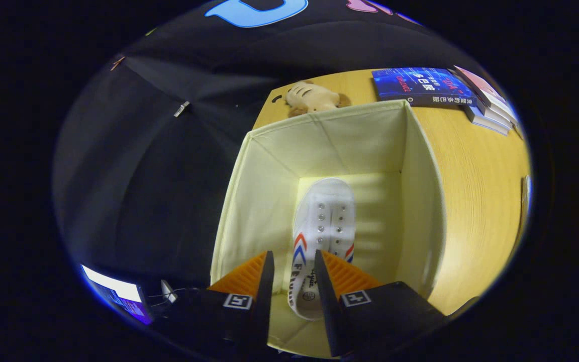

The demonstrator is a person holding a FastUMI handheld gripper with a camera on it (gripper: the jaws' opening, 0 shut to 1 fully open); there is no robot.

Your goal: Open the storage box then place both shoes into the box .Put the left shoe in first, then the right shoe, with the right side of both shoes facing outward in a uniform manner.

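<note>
While the tongs (293,261) hover partly open over the open storage box (264,201) on the desk (475,191), gripping nothing, 1 white shoe (324,221) lies on the box floor between their fingers.

Cam rides claw (293,261), looks steeply down, close, into open storage box (269,201).
</note>
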